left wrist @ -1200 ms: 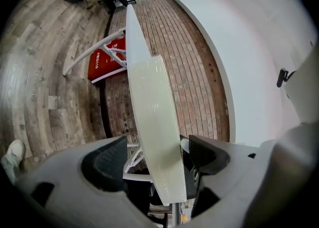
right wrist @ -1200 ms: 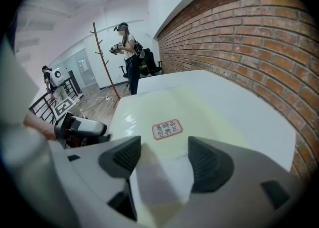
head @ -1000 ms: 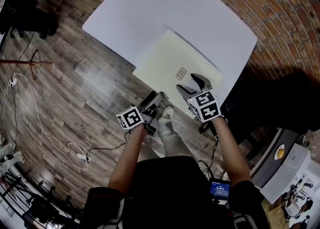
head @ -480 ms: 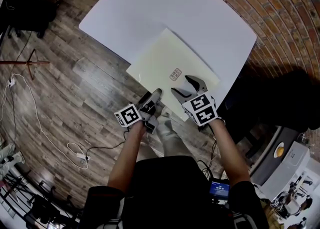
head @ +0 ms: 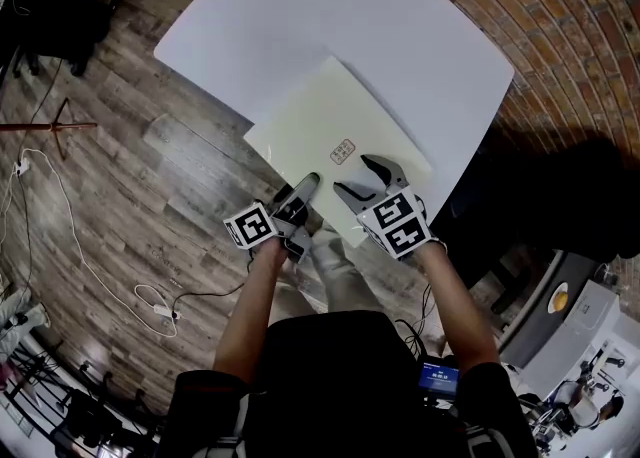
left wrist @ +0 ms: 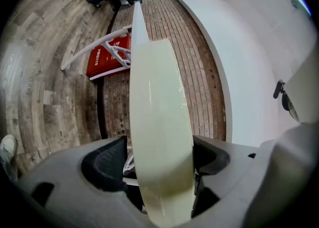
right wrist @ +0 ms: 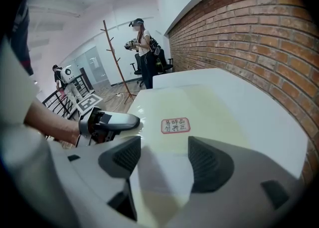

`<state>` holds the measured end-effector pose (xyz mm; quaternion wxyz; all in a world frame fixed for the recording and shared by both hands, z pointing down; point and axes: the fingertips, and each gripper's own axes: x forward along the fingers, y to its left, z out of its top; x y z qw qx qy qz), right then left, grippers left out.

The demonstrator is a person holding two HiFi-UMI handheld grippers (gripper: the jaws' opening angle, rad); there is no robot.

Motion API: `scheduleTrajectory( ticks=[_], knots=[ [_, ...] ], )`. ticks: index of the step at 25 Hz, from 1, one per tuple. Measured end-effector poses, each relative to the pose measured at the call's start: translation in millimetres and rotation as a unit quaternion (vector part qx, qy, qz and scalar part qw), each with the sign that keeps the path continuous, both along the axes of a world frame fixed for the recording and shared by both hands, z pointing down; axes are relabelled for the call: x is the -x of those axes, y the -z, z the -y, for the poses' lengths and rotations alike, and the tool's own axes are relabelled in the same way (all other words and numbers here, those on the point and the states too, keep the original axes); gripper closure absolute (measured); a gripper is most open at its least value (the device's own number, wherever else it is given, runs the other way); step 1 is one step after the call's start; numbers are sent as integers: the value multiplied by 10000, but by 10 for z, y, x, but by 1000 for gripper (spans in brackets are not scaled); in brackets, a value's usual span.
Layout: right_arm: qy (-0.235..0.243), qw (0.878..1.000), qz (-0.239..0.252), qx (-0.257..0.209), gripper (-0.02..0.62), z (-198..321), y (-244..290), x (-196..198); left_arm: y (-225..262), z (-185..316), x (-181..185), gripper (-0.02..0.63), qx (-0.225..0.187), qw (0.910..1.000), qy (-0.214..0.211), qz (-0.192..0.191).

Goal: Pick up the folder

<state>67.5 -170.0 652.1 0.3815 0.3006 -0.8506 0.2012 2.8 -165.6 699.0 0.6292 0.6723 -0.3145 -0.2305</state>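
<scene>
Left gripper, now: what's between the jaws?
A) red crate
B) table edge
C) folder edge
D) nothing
C: in the left gripper view, the left gripper has its jaws closed on either side of the cream folder, seen edge-on.

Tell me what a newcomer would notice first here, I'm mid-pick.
The big pale yellow folder stands out, lying on the white table with its near side sticking out over the wood floor. The left gripper is clamped on that overhanging edge. The right gripper is open just beside it, over the folder near its red-bordered label.
</scene>
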Motion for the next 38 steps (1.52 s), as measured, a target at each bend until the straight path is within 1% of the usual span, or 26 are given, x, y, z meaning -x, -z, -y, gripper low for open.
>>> scheduleTrajectory(
  ticks=[3,5,7,12,17,23,26,28,30,33,38],
  knots=[
    [81,9999,84,4,324,-17,5,80,31,29,-78,238,71,9998,-47,-185],
    [119,9999,109,58,324,-53,7,122,9,23,-112,238,126,9996,-81,-228],
    [141,9998,130,113,324,-90,22,172,5,14,-149,238,93,9994,-155,-299],
    [193,9996,183,102,324,-121,40,251,24,-12,-215,239,174,9982,-286,-506],
    [193,9996,175,129,324,-129,39,269,89,-35,-239,239,103,9961,-587,-656],
    [176,9996,161,133,324,-145,45,281,97,-52,-247,241,104,9952,-754,-614],
    [193,9997,96,99,324,-145,37,280,102,-57,-256,261,167,9947,-803,-616],
    [216,9997,61,72,324,-140,31,277,76,-62,-251,287,193,9949,-834,-540],
    [228,9997,65,74,324,-141,28,275,73,-66,-251,295,234,9949,-824,-532],
    [216,9996,111,118,324,-159,36,283,114,-84,-252,308,298,9944,-790,-629],
    [188,9996,116,148,324,-150,48,278,128,-93,-226,319,317,9946,-811,-557]
  ],
)
